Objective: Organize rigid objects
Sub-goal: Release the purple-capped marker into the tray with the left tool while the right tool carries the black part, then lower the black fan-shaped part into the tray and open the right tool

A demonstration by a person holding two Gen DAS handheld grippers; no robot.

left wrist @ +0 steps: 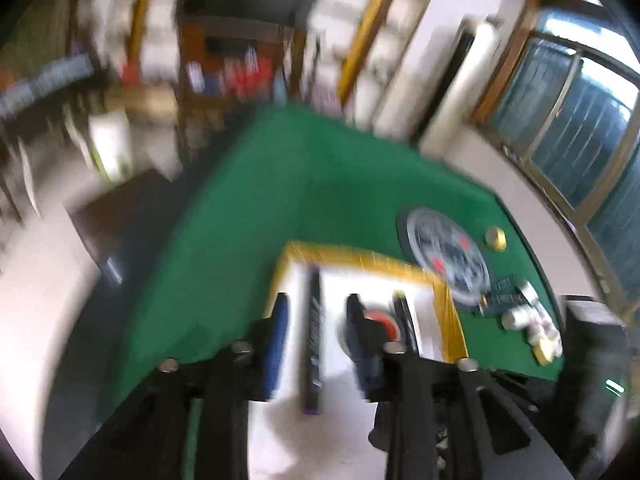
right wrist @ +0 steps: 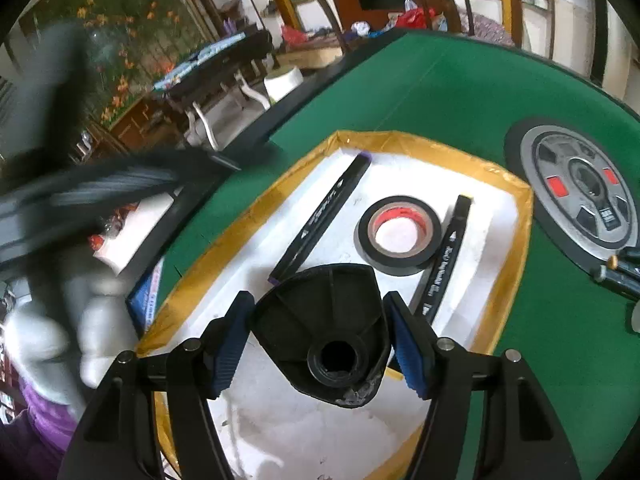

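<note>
A white tray (right wrist: pixel 400 136) with a yellow taped rim lies on the green table (right wrist: pixel 460 92). In it lie two black markers (right wrist: pixel 324 216) (right wrist: pixel 444 256) and a roll of black tape (right wrist: pixel 400 236). My right gripper (right wrist: pixel 320 300) is shut on a black fan-shaped plastic piece (right wrist: pixel 320 320) with a round threaded hole, held over the tray's near end. The left wrist view is blurred. My left gripper (left wrist: pixel 318 300) hangs open over the tray (left wrist: pixel 360 258). One marker (left wrist: pixel 314 344) lies below the gap between its fingers, and the tape roll (left wrist: pixel 384 320) sits just behind the right finger.
A grey round disc (right wrist: pixel 576 196) with red marks lies on the table right of the tray. Near it are more markers (right wrist: pixel 624 276), a small yellow object (left wrist: pixel 496 238) and several white cylinders (left wrist: pixel 528 316). A gloved hand (right wrist: pixel 60 320) is blurred at the left.
</note>
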